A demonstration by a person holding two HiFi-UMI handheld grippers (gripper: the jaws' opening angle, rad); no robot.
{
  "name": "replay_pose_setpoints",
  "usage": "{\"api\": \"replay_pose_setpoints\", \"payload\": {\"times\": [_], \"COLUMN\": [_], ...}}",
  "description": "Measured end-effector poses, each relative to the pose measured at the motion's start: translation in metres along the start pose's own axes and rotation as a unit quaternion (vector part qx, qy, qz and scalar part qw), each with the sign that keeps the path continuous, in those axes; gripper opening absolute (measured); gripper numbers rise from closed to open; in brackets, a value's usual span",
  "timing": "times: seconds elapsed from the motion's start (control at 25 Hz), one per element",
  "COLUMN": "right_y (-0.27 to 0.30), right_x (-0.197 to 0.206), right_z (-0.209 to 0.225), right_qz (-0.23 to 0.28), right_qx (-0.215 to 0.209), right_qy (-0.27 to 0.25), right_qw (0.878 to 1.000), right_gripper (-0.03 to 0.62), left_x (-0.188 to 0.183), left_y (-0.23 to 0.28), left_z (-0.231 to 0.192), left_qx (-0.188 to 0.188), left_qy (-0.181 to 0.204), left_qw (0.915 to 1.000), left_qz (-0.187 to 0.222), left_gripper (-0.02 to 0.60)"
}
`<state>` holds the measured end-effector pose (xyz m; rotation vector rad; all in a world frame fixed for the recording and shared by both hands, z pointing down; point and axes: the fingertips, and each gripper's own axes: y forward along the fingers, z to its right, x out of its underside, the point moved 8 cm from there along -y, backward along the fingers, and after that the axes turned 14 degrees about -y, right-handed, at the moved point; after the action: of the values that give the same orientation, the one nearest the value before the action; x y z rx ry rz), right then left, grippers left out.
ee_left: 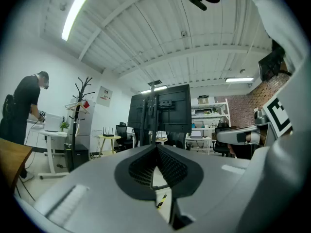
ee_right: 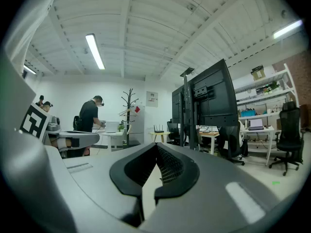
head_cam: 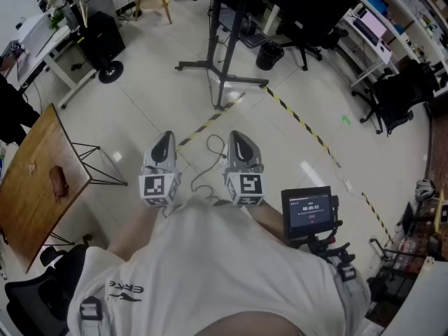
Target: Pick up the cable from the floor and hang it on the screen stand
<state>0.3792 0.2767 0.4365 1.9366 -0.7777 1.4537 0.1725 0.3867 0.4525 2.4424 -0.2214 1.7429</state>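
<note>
The thin pale cable (head_cam: 198, 179) is lying slack on the glossy tiled floor (head_cam: 161, 96), right in the gap between the two grey claws. It is running lengthwise away from the person, curling into a small loop at its far end just ahead of the right claw (head_cam: 238, 137). Its long axis is pointing roughly towards the black screen stand on its wheeled base (head_cam: 220, 67).

Neither claw is touching the cable. The left claw (head_cam: 165, 140) is holding its jaws pressed together with nothing between them. The right claw is showing jaws closed too, and likewise gripping nothing. Both are pointing about level, side by side.

Ahead of the claws, a yellow-and-black striped floor tape (head_cam: 297, 117) is crossing between them and the stand, meeting at an angle near the stand's base. Beyond the stand and to the right, a black waste bin (head_cam: 269, 54) is sitting among black office chairs (head_cam: 399, 93). Off to the left of the left claw, a brown wooden table on thin black legs (head_cam: 35, 180) is standing well apart. Just right of the right claw, a small black monitor with a lit screen (head_cam: 310, 208) is sitting close to the person's side.
</note>
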Motion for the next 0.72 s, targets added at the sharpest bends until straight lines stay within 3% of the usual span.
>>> {"api": "replay_pose_setpoints", "payload": {"times": [0.36, 0.72], "right_y": [0.008, 0.057], "right_x": [0.029, 0.020], "right_z": [0.035, 0.083], "right_qz": [0.002, 0.010], "right_qx": [0.004, -0.016], "right_qy": [0.005, 0.006], "right_qw": [1.000, 1.000], "right_gripper": [0.014, 0.014], "left_x": [0.020, 0.001], "left_y": [0.026, 0.080], "left_z": [0.014, 0.028], "left_qx": [-0.010, -0.031], "left_qy": [0.010, 0.016], "left_qw": [0.9999, 0.9992], "left_qz": [0.007, 0.021], "left_gripper": [0.003, 0.003]}}
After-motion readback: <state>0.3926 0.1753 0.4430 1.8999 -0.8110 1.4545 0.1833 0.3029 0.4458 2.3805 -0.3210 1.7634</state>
